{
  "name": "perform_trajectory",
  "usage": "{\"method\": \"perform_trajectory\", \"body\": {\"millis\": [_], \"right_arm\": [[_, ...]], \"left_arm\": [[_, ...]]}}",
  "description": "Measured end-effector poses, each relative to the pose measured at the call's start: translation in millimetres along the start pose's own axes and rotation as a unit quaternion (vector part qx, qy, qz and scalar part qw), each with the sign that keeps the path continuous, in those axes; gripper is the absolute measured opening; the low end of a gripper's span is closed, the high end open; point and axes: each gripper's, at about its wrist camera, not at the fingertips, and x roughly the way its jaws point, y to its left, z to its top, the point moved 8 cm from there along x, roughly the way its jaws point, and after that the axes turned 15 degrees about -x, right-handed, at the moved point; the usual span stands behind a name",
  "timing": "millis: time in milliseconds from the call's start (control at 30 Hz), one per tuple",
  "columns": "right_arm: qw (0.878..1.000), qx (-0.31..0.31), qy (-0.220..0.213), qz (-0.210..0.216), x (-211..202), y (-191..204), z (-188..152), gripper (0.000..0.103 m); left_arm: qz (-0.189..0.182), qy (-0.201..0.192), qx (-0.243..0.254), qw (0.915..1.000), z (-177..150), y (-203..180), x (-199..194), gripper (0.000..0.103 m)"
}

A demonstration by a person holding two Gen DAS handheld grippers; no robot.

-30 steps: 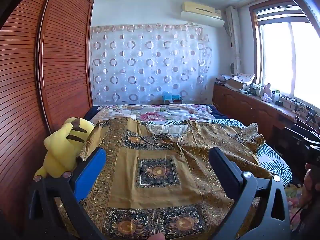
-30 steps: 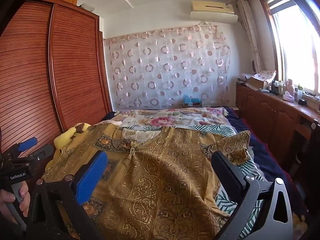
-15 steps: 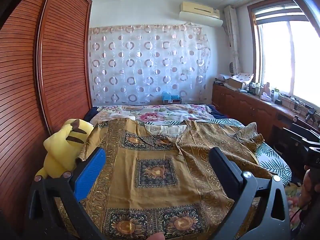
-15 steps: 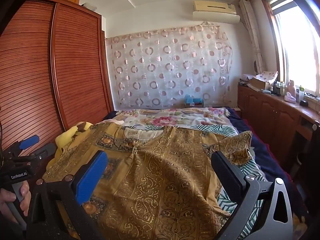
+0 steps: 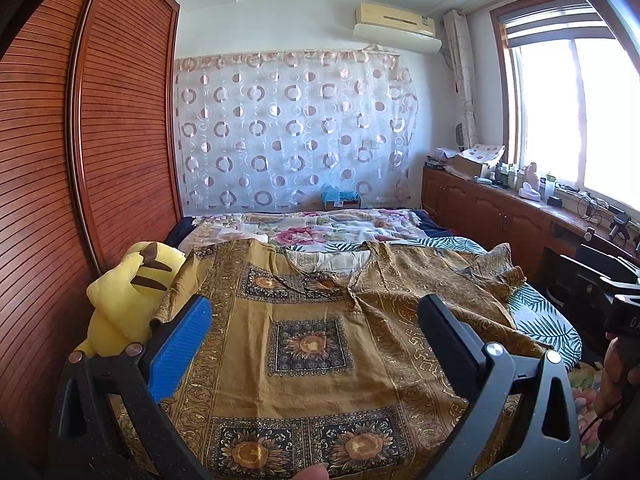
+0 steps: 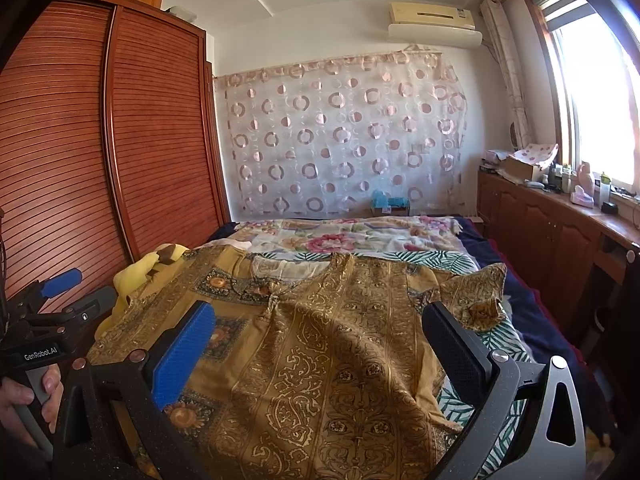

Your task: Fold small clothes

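A mustard-gold patterned shirt (image 5: pixel 312 344) lies spread flat on the bed, collar at the far end, one short sleeve crumpled at the right (image 5: pixel 500 268). It also shows in the right wrist view (image 6: pixel 332 352), its right sleeve bunched up (image 6: pixel 476 292). My left gripper (image 5: pixel 314 316) is open and empty, held above the shirt's near half. My right gripper (image 6: pixel 318 322) is open and empty above the shirt's right side. The left gripper also shows at the left edge of the right wrist view (image 6: pixel 48 300).
A yellow plush toy (image 5: pixel 128 296) lies at the bed's left edge against the wooden wardrobe (image 5: pixel 80 160). A floral blanket (image 5: pixel 320 232) covers the far bed. A wooden cabinet (image 5: pixel 500 216) with clutter runs along the right under the window.
Both grippers have drifted slightly; the views shift a little. The shirt has not moved and both grippers stay open.
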Motion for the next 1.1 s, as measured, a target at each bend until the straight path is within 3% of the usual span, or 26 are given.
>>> {"method": "perform_trajectory", "body": {"millis": [1100], "right_arm": [[1.0, -0.003, -0.004, 0.001, 0.4, 0.4, 1.5, 0.103]], "left_arm": [[-0.001, -0.004, 0.004, 1.0, 0.9, -6.1, -4.2, 0.103]]}}
